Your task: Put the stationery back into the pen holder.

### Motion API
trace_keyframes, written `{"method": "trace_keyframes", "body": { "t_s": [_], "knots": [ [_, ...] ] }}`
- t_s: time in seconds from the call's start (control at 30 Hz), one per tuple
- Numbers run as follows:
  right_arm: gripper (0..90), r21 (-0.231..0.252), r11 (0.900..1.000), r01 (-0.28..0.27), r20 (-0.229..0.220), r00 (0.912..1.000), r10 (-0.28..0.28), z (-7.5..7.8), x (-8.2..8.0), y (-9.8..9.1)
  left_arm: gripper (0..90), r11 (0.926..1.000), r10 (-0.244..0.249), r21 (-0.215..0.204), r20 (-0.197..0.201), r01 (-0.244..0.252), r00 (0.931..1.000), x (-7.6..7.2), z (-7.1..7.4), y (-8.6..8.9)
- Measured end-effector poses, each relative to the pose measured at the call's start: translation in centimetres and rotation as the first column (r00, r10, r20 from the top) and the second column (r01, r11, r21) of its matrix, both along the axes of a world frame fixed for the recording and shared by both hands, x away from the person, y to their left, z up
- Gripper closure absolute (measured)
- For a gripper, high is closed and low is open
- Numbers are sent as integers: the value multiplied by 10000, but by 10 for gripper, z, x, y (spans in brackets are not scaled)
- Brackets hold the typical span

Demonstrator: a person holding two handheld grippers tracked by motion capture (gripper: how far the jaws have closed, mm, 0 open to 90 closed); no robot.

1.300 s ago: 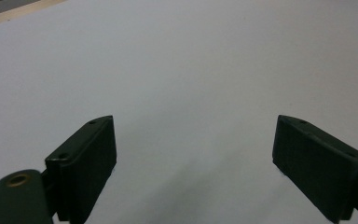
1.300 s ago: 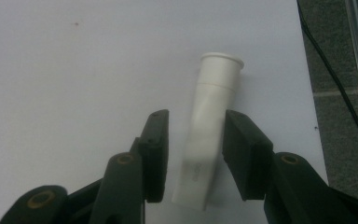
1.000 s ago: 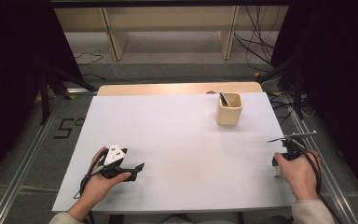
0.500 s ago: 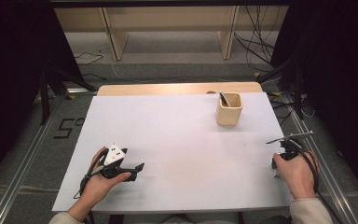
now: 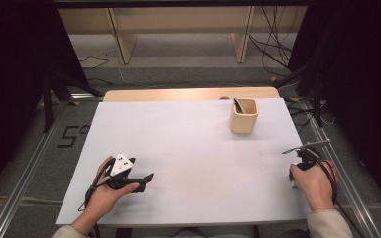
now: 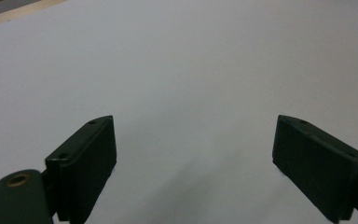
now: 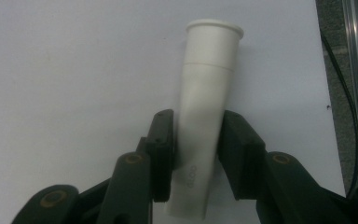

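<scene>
The left hand [image 5: 106, 191] lies on the near left part of the surface and holds the left gripper [image 5: 146, 178], which points to the right and a little away from the person. Its two black jaws stand wide apart, with nothing between them. The right hand [image 5: 315, 183] rests at the near right edge, the wrist straight, the forearm coming from below. The right gripper [image 7: 196, 147] has its jaws drawn in, and both pads press on what they hold.
</scene>
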State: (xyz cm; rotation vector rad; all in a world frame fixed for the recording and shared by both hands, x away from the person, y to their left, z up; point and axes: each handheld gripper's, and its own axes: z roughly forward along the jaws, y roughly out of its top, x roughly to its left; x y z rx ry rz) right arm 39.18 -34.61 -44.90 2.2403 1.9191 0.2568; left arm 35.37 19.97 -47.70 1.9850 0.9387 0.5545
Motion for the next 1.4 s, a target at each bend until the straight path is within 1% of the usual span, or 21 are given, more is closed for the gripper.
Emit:
{"method": "trace_keyframes", "body": {
  "t_s": [0.37, 0.67, 0.97, 1.03, 1.2, 1.4],
  "knots": [
    [704, -162, 9997, 172, -143, 9997, -174, 0, 1, 1, 134, 10000, 1, 6, 0, -1, 10000, 0, 0, 0],
    [709, -231, 9992, 337, -234, 9991, -342, 0, 2, 3, 134, 10000, -1, 8, 0, 1, 10000, 0, 0, 0],
    [713, -141, 9996, 226, -188, 9996, -229, 1, 1, 1, 134, 10000, -6, 4, -12, 6, 10000, 0, 0, 0],
    [713, -74, 9998, 210, -120, 9997, -210, 1, 1, 0, 134, 10000, -10, 0, -18, 10, 10000, 0, 0, 0],
    [713, -131, 9999, 65, 53, 10000, -65, 4, 1, 2, 134, 10000, -6, 5, -19, 6, 10000, 0, 0, 0],
    [714, -30, 9999, -102, 442, 9990, 103, 9, 0, 2, 134, 10000, -7, 8, -19, 7, 10000, 0, 0, 0]
  ]
}}
